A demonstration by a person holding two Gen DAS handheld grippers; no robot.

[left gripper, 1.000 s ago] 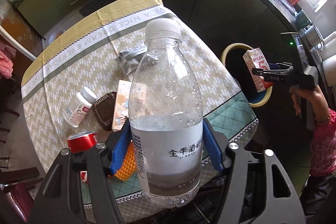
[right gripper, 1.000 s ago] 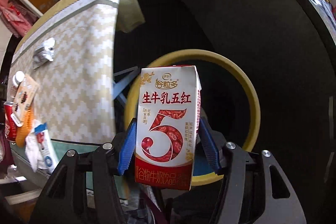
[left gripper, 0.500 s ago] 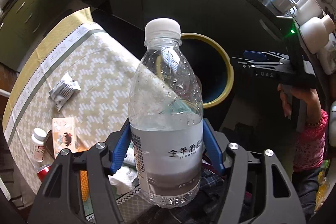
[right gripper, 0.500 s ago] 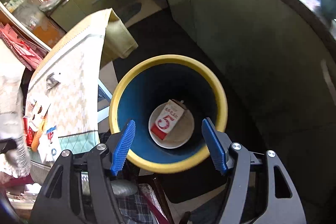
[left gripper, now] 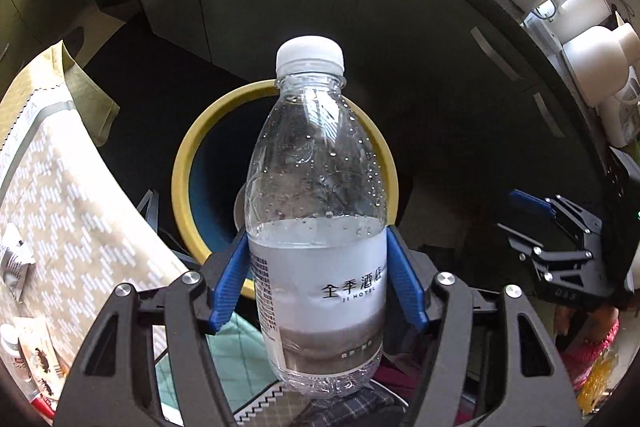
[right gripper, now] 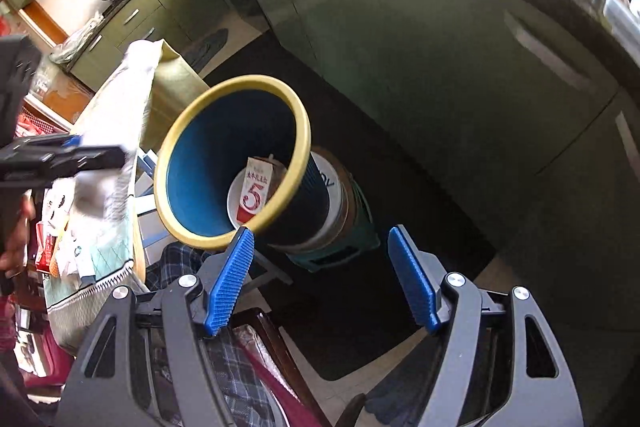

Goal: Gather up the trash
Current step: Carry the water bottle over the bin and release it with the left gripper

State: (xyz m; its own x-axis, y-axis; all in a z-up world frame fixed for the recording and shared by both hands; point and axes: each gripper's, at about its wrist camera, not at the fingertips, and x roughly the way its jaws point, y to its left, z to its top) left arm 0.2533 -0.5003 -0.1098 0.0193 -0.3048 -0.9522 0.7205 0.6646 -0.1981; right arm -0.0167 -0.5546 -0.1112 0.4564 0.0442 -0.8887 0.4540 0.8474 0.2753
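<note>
We're gripping a clear plastic water bottle [left gripper: 316, 227] w/ the left gripper [left gripper: 318, 279]: its ribbed blue fingers [left gripper: 228, 279] are clamping both sides of the grey-white paper label, cap end pointing away from the cam. The bottle is rounded and smooth, droplets are beading inside, the white screw cap is on, and some water is sitting in the lower part. It's hanging over the trash bin [left gripper: 182, 163], a tall round tub w/ a thick yellow rim and a glossy blue inside. In the right wrist view the right gripper [right gripper: 322, 277] is holding nothing; its blue textured fingers [right gripper: 412, 283] are standing well apart w/ only floor and a dark mat between them. The bin's outside is looking dark and finely ribbed, and a red-and-white milk carton [right gripper: 256, 193], boxy w/ a big "5", is lying at the bottom on a pale round disc. Just beside the bin, the surface [left gripper: 68, 195] is wearing a cloth in beige zigzag weave w/ a grey text band and a mint quilted border; a crumpled wrapper [left gripper: 14, 259] and other small packets are lying on it. Round us, olive-green kitchen cabinets w/ metal bar handles are curving under a dark glossy worktop; white jugs and a teal pot are sitting up there, and a black wok is on the hob further off.
</note>
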